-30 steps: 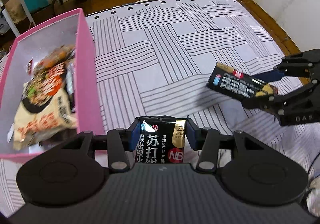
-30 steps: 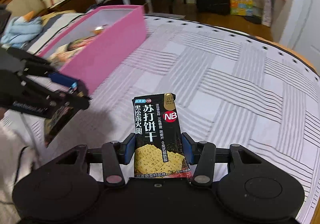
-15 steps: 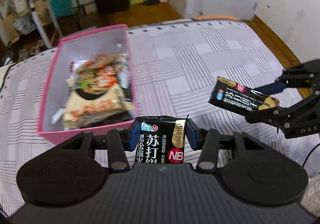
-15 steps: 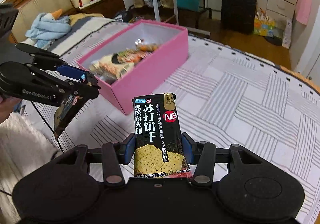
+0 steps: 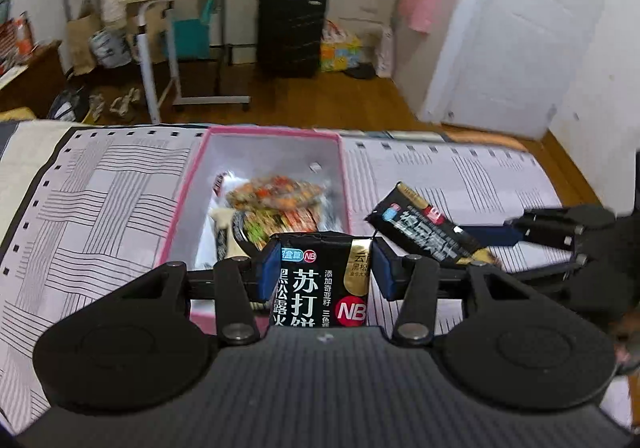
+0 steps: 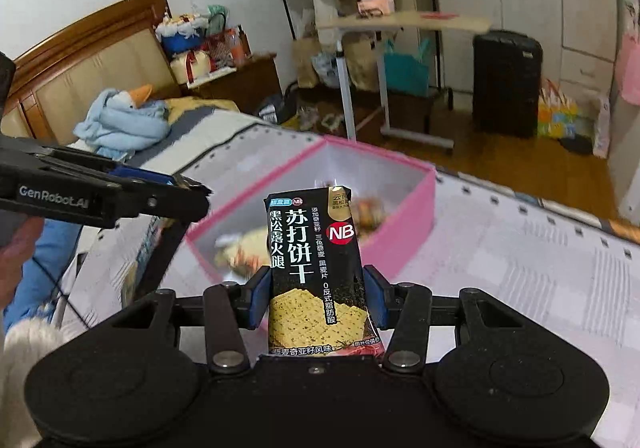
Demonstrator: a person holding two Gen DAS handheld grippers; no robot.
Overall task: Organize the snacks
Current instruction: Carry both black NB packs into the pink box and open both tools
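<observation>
the pink box (image 5: 188, 183) sits on the bed (image 5: 92, 191), open at the top, with snack bags (image 5: 276, 195) piled toward its near half and bare floor showing at the far end. its long axis runs straight away from my left hand-held gripper (image 5: 322, 272), which hangs just above the near wall, so for that hand the way in is forward and down.

my left hand-held gripper is closed on a black cracker pack (image 5: 320, 280), pads pressing its two sides, the pack's top edge pointing toward the box. my right hand-held gripper (image 6: 316, 300) is closed the same way on a second cracker pack (image 6: 316, 268), held upright and long axis up. from the right wrist view the box (image 6: 416, 183) lies ahead and a little left, its long axis slanting away to the right. in the left wrist view that second pack (image 5: 428, 228) hangs over the bed just beside the box's right wall, outside it.

i judge the left hand nearer: it is already lined up with the box's length, so its pack should go in first, into the free far end. the right pack must cross the wall leftward.
</observation>
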